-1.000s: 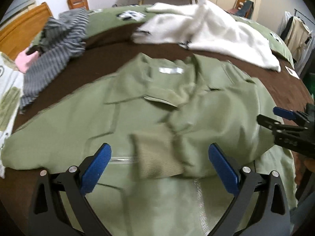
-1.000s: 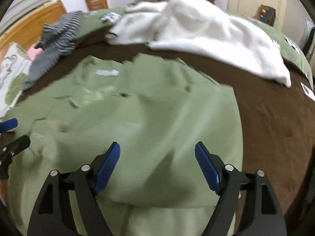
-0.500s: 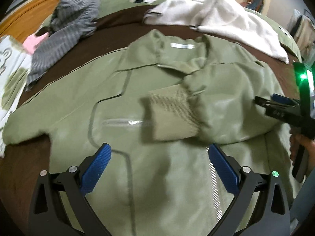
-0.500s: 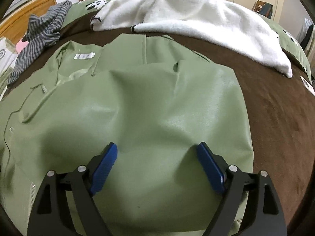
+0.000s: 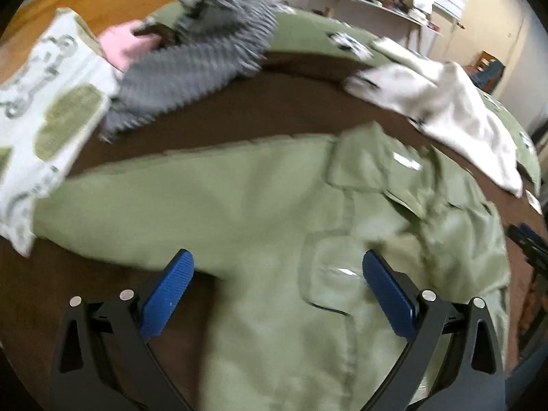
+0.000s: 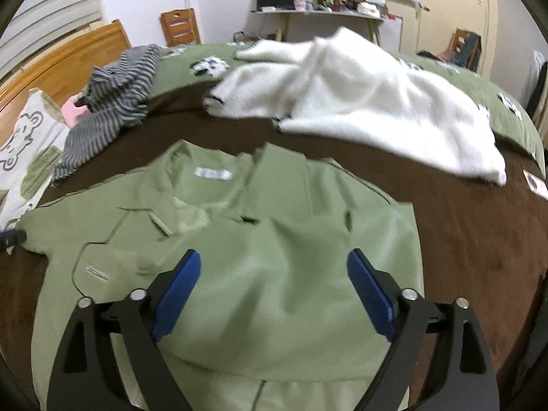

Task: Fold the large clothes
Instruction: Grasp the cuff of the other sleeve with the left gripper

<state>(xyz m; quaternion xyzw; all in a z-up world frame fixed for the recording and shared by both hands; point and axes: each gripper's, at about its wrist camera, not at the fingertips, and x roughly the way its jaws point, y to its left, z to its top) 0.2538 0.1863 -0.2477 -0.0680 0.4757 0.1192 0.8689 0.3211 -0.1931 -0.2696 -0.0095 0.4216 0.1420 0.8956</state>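
A large green jacket (image 5: 274, 212) lies front up on the brown bedspread (image 5: 291, 109). Its left sleeve (image 5: 137, 205) stretches out flat toward the pillow. The other sleeve (image 6: 291, 274) is folded across the chest, below the collar and its white label (image 6: 212, 173). My left gripper (image 5: 275, 263) hovers open over the jacket near the outstretched sleeve's armpit, with nothing held. My right gripper (image 6: 274, 260) hangs above the folded sleeve, its jaws opening and no cloth pinched between them. Each view catches the other gripper's tip at its edge.
A white fleece garment (image 6: 359, 102) and a grey striped garment (image 6: 113, 102) lie at the far side of the bed. A printed pillow (image 5: 44, 109) and a pink item (image 5: 126, 44) sit by the wooden headboard (image 6: 51, 68). A desk (image 6: 318, 13) stands behind.
My left gripper has swung left toward the outstretched sleeve and risen a little. My right gripper has lifted off the folded sleeve, and its jaws stand wider than before.
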